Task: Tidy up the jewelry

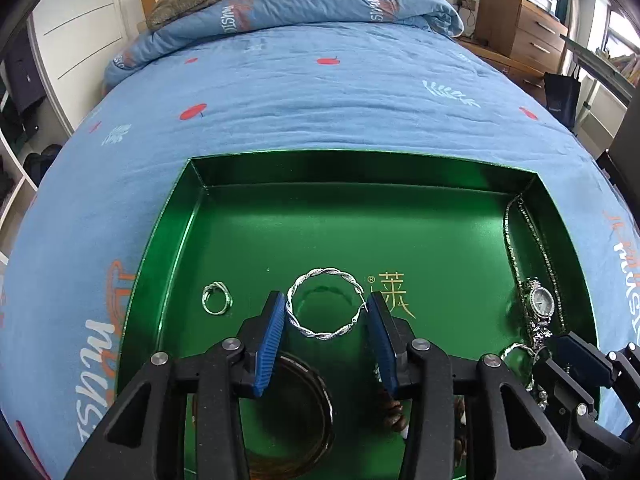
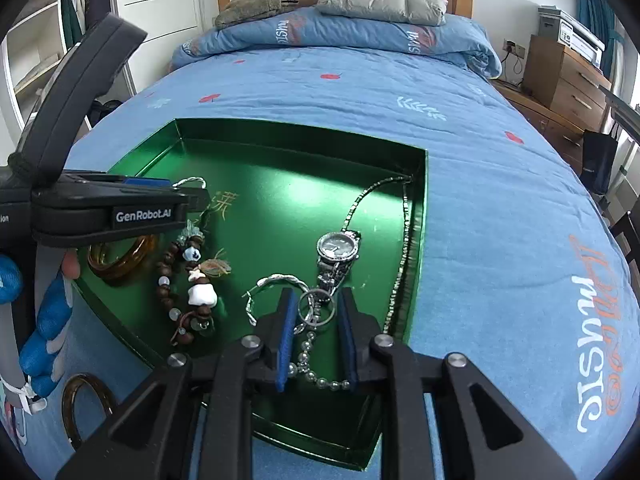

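Observation:
A green tray [image 1: 248, 224] lies on the blue bed. My left gripper [image 1: 326, 312] is open, its blue pads on either side of a twisted silver hoop [image 1: 325, 306] lying flat in the tray. A small silver ring [image 1: 217, 299] lies left of it. My right gripper [image 2: 318, 308] is open around linked silver rings [image 2: 316, 308] on a bead chain [image 2: 308, 356]. A silver watch [image 2: 337, 247], a thin chain [image 2: 402, 240], a second twisted hoop [image 2: 272, 284], a wooden bead bracelet [image 2: 188, 280] and an amber bangle [image 2: 120, 264] lie in the tray.
A brown bangle [image 2: 82, 408] lies on the bedspread [image 2: 500, 208] outside the tray, at the near left. A folded quilt [image 2: 340, 32] and pillows sit at the bed's head. A wooden dresser [image 2: 568, 80] stands at the right.

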`<state>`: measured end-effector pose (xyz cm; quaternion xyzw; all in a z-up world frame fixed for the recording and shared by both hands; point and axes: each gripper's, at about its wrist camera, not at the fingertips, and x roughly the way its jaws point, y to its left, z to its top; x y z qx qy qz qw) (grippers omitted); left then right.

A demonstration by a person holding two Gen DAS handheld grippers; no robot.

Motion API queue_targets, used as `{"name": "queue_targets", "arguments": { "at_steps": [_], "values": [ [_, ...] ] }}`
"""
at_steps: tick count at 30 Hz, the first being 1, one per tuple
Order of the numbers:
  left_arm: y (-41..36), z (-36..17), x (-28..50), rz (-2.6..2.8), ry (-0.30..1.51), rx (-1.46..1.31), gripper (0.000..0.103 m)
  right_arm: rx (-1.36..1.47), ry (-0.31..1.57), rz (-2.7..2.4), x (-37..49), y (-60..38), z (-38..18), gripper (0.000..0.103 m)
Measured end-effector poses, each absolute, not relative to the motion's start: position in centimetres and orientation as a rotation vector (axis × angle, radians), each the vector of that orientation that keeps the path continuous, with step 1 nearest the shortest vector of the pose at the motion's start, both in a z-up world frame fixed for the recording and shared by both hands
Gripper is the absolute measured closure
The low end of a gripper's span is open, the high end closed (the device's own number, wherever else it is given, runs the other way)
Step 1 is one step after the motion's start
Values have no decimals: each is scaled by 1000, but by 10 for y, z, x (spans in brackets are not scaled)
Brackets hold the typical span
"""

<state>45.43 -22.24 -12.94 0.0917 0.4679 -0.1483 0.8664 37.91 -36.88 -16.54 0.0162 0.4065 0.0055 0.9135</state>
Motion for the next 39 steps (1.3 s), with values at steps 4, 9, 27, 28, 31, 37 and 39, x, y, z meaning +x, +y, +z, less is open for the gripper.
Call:
{"name": "queue_targets", "arguments": {
  "at_steps": [4,9,27,28,31,37,39],
  "values": [
    [-200,-102,430,-335,927,154,40,37,800,3,358,-369,-145,68],
    [-157,-60,389,-322,850,125,35,38,735,6,313,-363,-108,68],
    [-11,-2,161,-190,642,101,24,66,616,58,119,-286,-44,68],
    [-6,-1,151,-186,636,102,24,69,613,56,111,-283,-43,68],
    [6,2,128,-176,619,98,24,75,612,55,94,-276,-42,67],
    [21,4,96,-167,600,95,18,72,604,56,70,-260,-40,63],
    [24,2,89,-169,601,91,17,74,603,55,64,-255,-40,62]
  ]
}}
